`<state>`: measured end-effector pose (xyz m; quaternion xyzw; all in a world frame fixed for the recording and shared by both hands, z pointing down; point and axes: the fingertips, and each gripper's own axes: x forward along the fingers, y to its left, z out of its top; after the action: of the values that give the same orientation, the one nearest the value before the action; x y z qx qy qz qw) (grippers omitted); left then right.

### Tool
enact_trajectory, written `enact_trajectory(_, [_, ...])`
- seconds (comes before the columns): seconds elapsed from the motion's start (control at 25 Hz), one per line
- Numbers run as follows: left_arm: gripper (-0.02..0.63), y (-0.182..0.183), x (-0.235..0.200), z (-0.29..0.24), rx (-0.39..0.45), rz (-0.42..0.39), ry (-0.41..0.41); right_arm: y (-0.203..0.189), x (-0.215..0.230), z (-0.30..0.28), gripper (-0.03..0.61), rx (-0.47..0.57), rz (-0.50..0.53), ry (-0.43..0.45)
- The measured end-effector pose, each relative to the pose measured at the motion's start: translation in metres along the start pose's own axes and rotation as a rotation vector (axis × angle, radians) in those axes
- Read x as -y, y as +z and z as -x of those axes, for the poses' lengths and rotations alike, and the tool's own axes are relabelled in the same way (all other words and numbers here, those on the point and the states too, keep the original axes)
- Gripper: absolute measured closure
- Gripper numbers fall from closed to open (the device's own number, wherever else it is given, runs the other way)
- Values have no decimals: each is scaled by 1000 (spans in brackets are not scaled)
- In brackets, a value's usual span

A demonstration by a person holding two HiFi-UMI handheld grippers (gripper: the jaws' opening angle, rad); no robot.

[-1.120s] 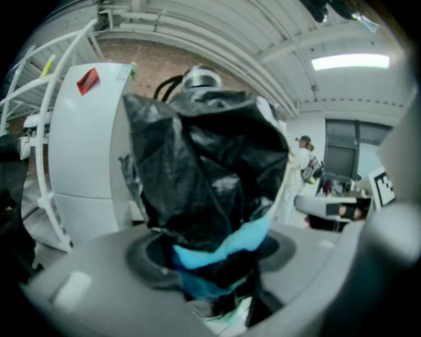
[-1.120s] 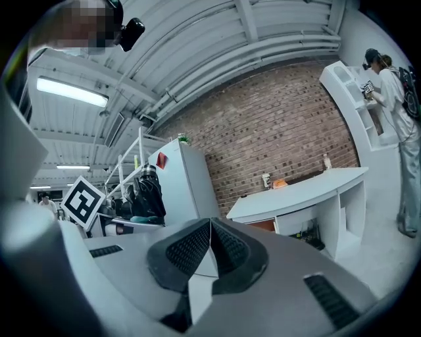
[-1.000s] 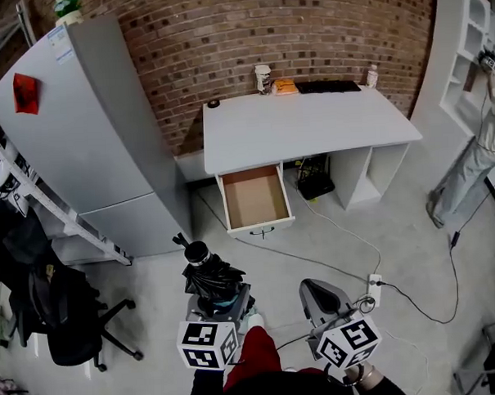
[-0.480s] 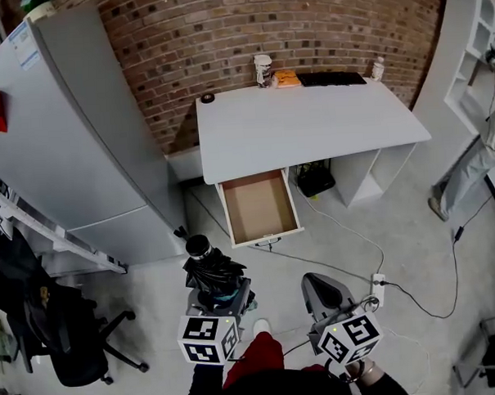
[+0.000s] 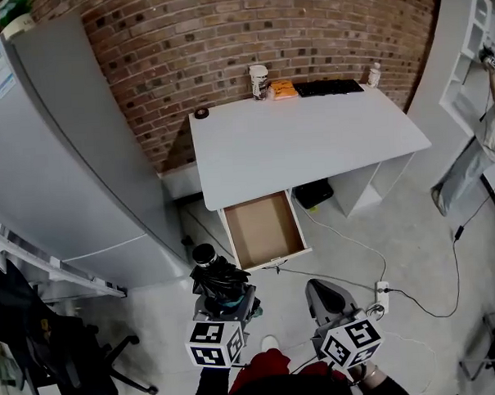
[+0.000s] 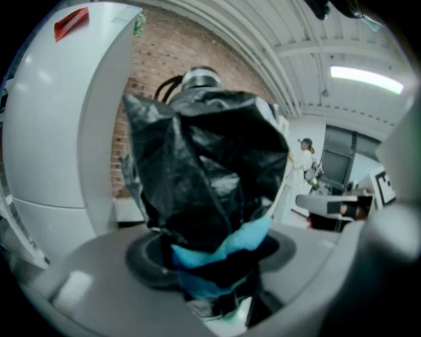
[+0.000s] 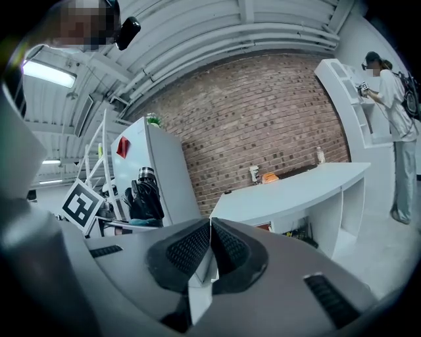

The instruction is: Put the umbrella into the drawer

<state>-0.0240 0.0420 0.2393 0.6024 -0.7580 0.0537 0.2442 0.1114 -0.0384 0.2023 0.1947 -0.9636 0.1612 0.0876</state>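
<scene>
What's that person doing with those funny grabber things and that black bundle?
A person stands facing a white desk, with a gripper in each hand. The left gripper is clamped on a folded black umbrella, which sticks up out of its jaws. The right gripper is shut and holds nothing. The desk's drawer is pulled open and looks empty, just ahead of the umbrella. The umbrella is not in it yet.
</scene>
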Motion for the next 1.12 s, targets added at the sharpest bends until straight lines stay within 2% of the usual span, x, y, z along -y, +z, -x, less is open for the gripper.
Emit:
enact_trajectory(0.44, [345,5,-22,-25,-18,-9,-31,-4,8,-23,568,-24,-5,-25])
enact_trajectory(0.76, [347,0,-40,-54,-78,-48,25,-9,24,-44,568,-53,-28,-13])
enact_trajectory(1.12, [347,-9,-55,-121,-167,-109,61,-15,77,-82,568,-90,-40,-12])
